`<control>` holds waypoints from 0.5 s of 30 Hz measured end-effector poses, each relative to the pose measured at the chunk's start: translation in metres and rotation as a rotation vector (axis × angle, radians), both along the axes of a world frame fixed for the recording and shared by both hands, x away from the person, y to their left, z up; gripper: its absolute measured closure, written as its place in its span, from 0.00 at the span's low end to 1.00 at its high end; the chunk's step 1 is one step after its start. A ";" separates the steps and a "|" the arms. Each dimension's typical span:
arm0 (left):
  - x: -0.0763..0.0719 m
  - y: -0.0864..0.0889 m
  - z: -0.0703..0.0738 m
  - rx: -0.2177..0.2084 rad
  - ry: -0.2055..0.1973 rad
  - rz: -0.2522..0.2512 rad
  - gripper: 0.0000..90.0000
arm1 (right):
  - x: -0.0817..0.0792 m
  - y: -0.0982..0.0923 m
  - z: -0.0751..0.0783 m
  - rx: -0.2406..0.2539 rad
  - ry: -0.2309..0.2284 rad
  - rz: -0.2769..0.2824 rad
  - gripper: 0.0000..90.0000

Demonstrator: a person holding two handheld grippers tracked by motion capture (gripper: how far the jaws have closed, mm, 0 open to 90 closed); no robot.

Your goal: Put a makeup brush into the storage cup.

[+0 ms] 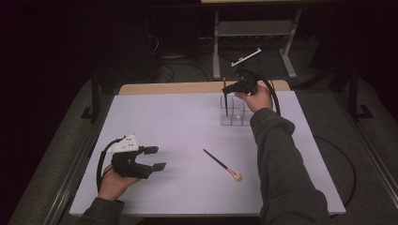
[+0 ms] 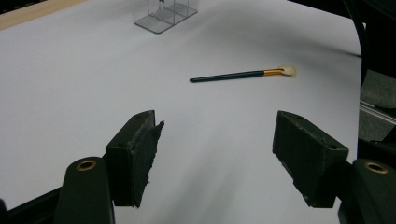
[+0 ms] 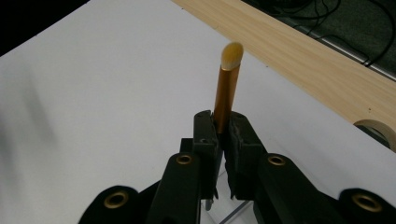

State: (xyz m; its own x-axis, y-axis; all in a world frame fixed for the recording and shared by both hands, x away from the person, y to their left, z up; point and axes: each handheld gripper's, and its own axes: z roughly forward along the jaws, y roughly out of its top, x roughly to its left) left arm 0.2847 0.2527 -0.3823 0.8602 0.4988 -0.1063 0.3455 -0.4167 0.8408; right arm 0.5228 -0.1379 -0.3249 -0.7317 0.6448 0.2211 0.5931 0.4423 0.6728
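My right gripper (image 1: pixel 226 88) is at the far side of the table, shut on a makeup brush (image 1: pixel 225 101) that stands upright. In the right gripper view the gold ferrule and pale tip of this brush (image 3: pixel 227 84) rise from between the closed pads of the right gripper (image 3: pixel 223 123). The brush's dark handle reaches down into a clear plastic organizer (image 1: pixel 234 117). A second brush (image 1: pixel 220 164) with a dark handle and pale tip lies flat near the table's middle. My left gripper (image 1: pixel 157 158) hovers open at the near left, and nothing is between its jaws (image 2: pixel 215 154). Both the lying brush (image 2: pixel 238 75) and the organizer (image 2: pixel 163 11) are ahead of it.
A white sheet (image 1: pixel 164 122) covers the table, with a bare wooden strip (image 1: pixel 178 87) along the far edge. Behind the table stand a grey metal frame (image 1: pixel 253 28) and floor cables. A black cable trails from each gripper.
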 end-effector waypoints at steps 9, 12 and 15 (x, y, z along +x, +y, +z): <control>-0.001 -0.001 0.000 0.001 0.002 -0.007 0.34 | -0.007 -0.003 -0.007 -0.010 0.002 -0.020 0.91; -0.001 -0.002 -0.001 0.008 0.002 -0.009 0.34 | -0.008 -0.004 -0.009 -0.013 0.005 -0.029 0.91; -0.001 -0.002 -0.001 0.007 0.001 -0.008 0.34 | -0.009 -0.003 -0.009 -0.009 0.006 -0.038 0.91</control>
State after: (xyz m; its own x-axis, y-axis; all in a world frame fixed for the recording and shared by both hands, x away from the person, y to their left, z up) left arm 0.2836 0.2510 -0.3829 0.8639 0.4930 -0.1031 0.3427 -0.4255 0.8376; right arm 0.5135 -0.1414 -0.3343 -0.7055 0.6739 0.2196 0.6136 0.4256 0.6651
